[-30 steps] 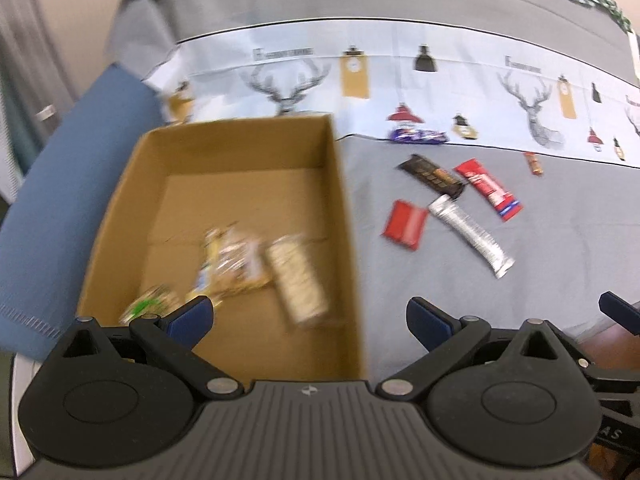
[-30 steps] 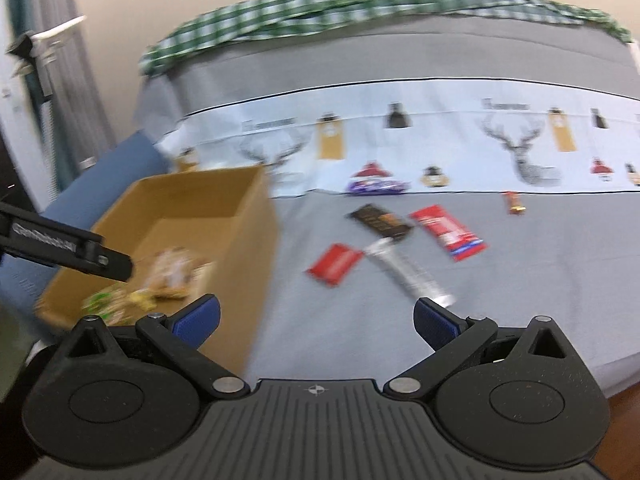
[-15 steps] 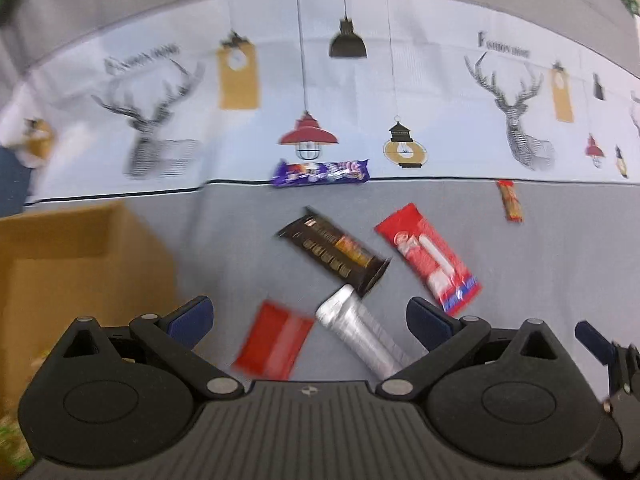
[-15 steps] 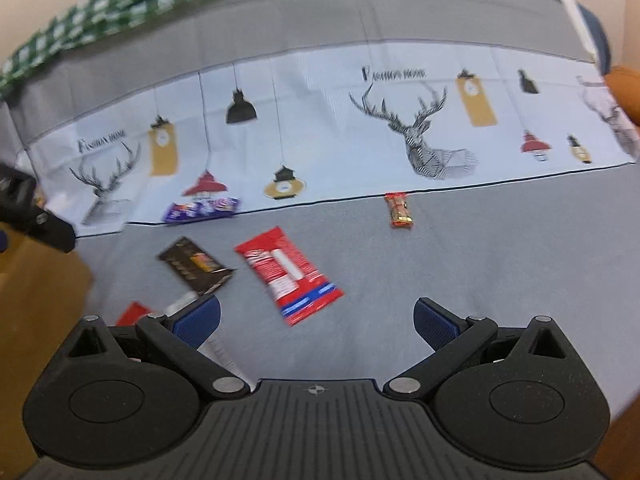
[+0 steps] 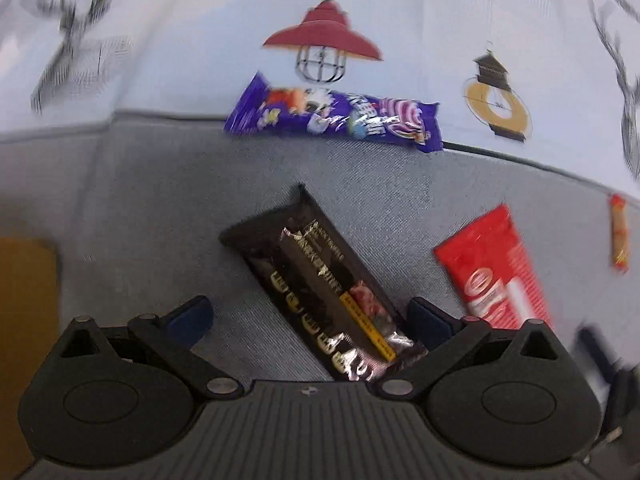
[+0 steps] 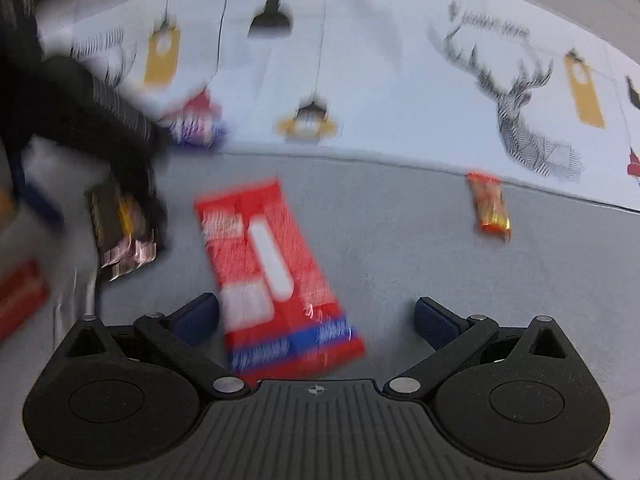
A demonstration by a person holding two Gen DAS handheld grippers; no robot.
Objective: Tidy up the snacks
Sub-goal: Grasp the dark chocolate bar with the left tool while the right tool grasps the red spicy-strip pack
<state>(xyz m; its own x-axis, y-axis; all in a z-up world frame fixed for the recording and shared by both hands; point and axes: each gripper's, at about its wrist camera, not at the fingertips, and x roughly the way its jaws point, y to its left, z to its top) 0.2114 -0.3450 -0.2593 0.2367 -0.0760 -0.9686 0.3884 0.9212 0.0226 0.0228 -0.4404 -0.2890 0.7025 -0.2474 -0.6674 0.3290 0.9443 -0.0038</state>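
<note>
My left gripper (image 5: 310,316) is open, low over the grey cloth, with a dark brown snack bar (image 5: 320,292) lying slantwise between its fingers. A purple bar (image 5: 336,120) lies beyond it. A red wrapper (image 5: 496,272) lies to its right. My right gripper (image 6: 316,318) is open, and the red and blue wrapper (image 6: 272,272) lies between its fingers, nearer the left one. In the right wrist view the left gripper (image 6: 92,120) shows blurred at the left, over the brown bar (image 6: 116,228).
A small orange snack (image 6: 490,210) lies apart on the right, also in the left wrist view (image 5: 618,238). A cardboard box edge (image 5: 24,320) is at far left. A small red packet (image 6: 18,300) and a silver wrapper (image 6: 76,296) lie at left. The cloth (image 5: 120,184) has deer and lamp prints.
Both grippers have swung right, away from the box, and come down close to the snacks. The left one is now over the brown bar, the right one over the red wrapper.
</note>
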